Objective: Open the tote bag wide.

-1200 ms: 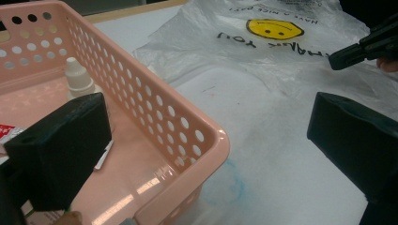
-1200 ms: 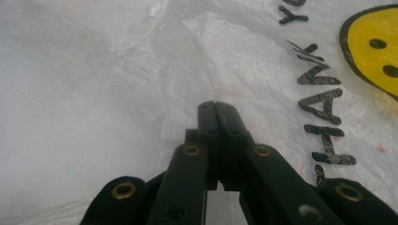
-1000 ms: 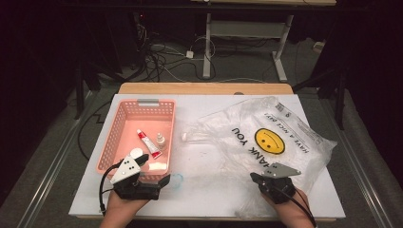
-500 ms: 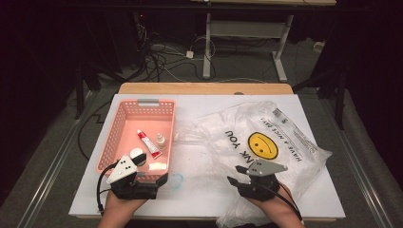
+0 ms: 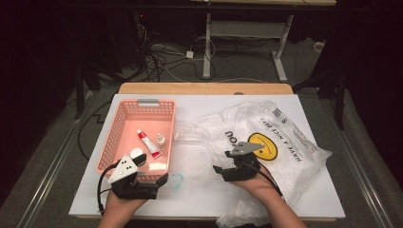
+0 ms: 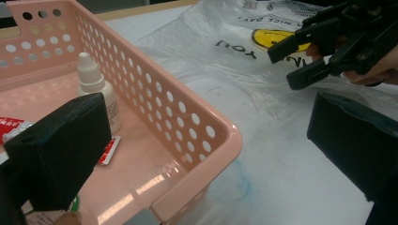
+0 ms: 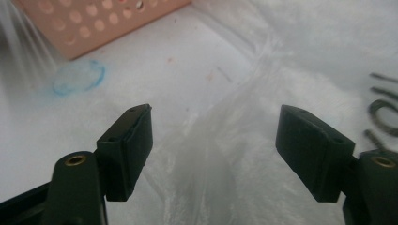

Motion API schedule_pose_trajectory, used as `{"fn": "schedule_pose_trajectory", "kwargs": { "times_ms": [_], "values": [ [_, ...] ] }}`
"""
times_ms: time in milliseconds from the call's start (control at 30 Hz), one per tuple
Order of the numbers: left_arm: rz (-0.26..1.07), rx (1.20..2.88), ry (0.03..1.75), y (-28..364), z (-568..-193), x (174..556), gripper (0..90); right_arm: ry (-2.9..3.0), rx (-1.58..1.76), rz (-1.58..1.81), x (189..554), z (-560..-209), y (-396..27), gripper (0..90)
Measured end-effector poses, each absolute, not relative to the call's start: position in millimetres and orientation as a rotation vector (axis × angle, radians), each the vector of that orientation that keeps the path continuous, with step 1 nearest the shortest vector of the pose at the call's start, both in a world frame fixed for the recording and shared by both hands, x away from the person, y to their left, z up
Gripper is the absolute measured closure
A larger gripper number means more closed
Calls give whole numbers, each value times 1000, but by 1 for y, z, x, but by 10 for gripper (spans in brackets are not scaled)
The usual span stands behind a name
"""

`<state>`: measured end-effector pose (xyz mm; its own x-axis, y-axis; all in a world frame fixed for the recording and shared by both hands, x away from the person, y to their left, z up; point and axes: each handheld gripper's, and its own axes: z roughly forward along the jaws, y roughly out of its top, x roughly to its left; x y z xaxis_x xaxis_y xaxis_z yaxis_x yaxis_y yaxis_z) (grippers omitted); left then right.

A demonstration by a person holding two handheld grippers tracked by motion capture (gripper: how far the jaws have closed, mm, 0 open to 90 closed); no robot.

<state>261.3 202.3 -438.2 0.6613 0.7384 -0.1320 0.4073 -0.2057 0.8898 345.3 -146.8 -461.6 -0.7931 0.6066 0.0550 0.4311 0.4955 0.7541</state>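
Fingers of the right gripper (image 5: pixel 221 169) have just been opening and now stand apart over the plastic bag (image 5: pixel 266 142), pinching nothing; the hand slid left toward its bunched edge on the counter (image 5: pixel 199 190). A regrasp looks likely. Left gripper (image 5: pixel 159 179) gapes, empty, astride the pink basket (image 5: pixel 119 137) rim.

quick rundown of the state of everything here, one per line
plastic bag: crumpled, lying flat on the table, no pads pressing it
pink basket: upright, holding small items
dropper bottle: upright in the basket, capped
red tube: lying flat in the basket
right gripper: jaws just been opening, open over the bag's bunched edge
left gripper: open, astride the basket's near corner
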Motion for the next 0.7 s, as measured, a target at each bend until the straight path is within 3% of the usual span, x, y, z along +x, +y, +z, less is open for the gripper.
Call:
{"fn": "schedule_pose_trajectory", "kwargs": {
  "times_ms": [233,400,700],
  "values": [
    [406,1834,907,203,-436,257,0,2608,856,1036,346,-484,-134,309],
    [403,1834,908,203,-436,257,0,2569,867,1057,344,-482,-138,380],
    [399,1838,904,202,-436,258,0,2550,864,1025,342,-485,-141,429]
  ]
}}
